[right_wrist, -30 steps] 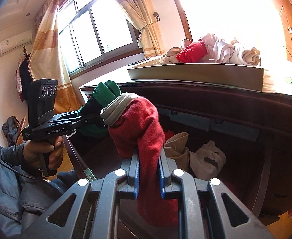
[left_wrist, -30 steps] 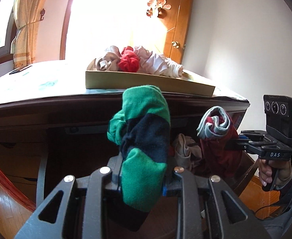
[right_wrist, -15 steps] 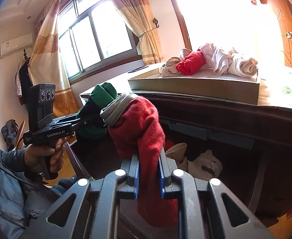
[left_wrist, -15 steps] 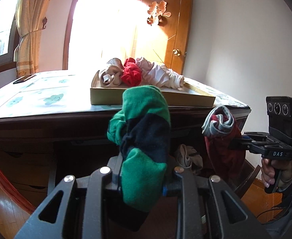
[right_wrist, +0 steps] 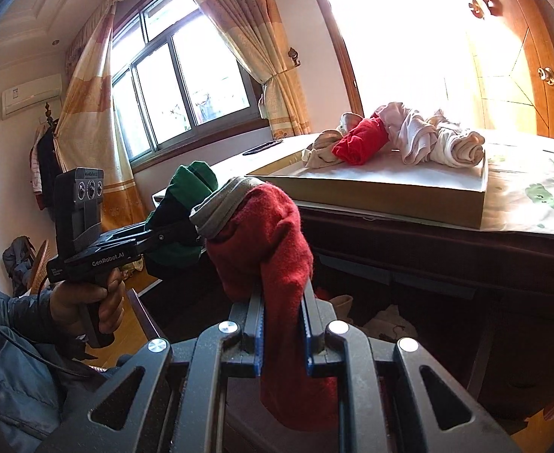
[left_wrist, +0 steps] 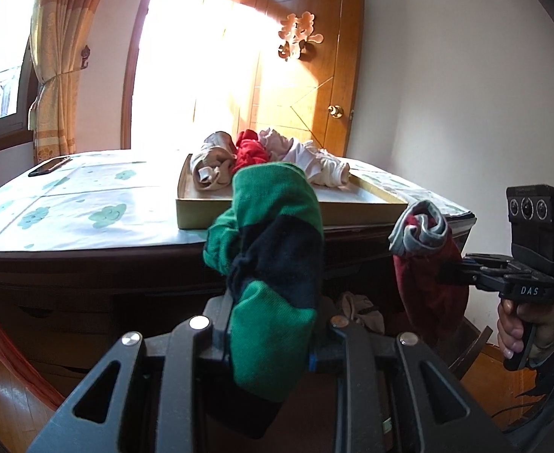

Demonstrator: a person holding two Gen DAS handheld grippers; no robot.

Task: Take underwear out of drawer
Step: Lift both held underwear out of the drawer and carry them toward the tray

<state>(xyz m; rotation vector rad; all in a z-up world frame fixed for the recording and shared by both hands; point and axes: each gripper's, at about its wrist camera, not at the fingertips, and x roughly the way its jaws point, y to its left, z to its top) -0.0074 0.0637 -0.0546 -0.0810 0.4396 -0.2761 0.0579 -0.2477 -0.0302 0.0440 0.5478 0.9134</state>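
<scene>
The left gripper (left_wrist: 267,343) jaws clamp green underwear (left_wrist: 273,264), the right gripper's (right_wrist: 282,324) red underwear (right_wrist: 273,238) (both held above the drawer (right_wrist: 390,324)).

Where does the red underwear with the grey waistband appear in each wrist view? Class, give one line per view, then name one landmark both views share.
Left wrist view: the red underwear with the grey waistband hangs at the right, clamped in the right gripper.
Right wrist view: it fills the lower centre, pinched between that gripper's own fingers.
Shared landmark: the shallow tray of rolled garments on the tabletop.
</scene>
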